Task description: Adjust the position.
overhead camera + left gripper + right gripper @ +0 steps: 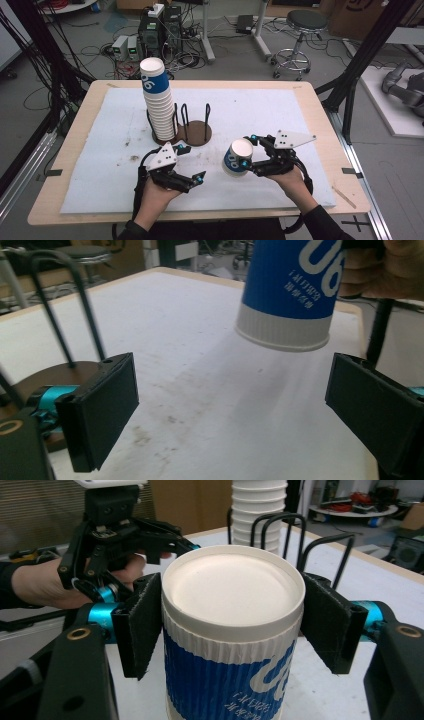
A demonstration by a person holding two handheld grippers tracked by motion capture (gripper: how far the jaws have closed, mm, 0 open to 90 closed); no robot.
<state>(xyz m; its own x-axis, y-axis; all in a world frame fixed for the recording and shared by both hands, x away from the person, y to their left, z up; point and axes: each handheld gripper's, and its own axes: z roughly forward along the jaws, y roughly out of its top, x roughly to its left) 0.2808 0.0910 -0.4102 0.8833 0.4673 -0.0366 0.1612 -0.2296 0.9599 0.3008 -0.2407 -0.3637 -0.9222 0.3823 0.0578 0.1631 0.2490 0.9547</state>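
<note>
Risk of crushing the paper cup [232, 630] clamped in right gripper [248, 156] fingers; left gripper [196, 181] fingers apart.

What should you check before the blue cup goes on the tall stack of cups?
1. Right tool shut on the blue cup: ok.
2. Cup upside down like the stack, closed bottom up: ok.
3. Cup above the stack: not ok, it hangs off to the side, over the mat.
4. Left tool open, holding nothing: ok.
5. Left tool clear of the holder: ok, beside it.
6. Stack straight: cannot tell, it seems to lean slightly.
</note>
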